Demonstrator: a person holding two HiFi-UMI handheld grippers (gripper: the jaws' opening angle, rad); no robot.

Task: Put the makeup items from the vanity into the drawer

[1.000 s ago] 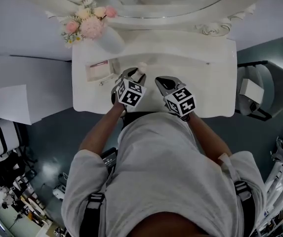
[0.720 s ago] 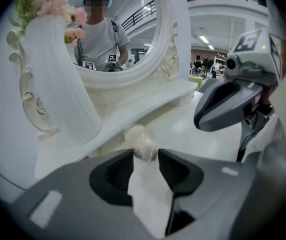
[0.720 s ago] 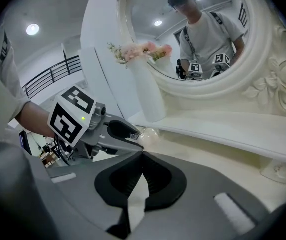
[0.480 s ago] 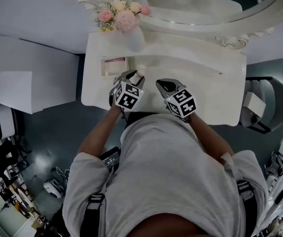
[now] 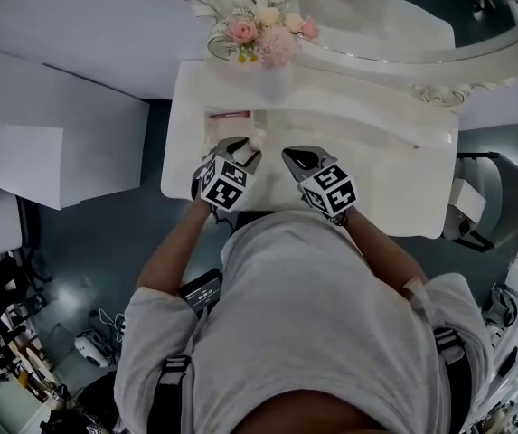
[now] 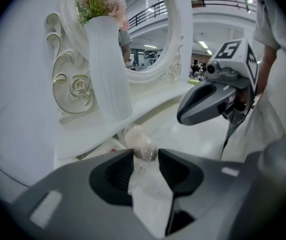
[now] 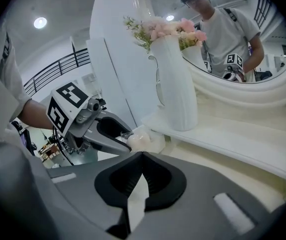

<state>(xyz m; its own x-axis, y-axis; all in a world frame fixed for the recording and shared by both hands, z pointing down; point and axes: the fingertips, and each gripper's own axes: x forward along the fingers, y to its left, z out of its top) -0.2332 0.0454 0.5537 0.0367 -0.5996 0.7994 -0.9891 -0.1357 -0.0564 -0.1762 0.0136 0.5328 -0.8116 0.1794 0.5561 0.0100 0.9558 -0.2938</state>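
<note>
Carry step judged underway: pale makeup item (image 6: 142, 145) was held pinched betw. left gripper (image 6: 143, 154) jaws, vanity top (image 5: 381, 156) below; right gripper (image 7: 142, 154) was seen closed, empty; drawer (unseen) prob. needed opening next.

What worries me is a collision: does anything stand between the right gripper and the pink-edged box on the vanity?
Yes: the left gripper, shut on a pale-capped bottle, sits roughly between the right gripper and the box.
</note>
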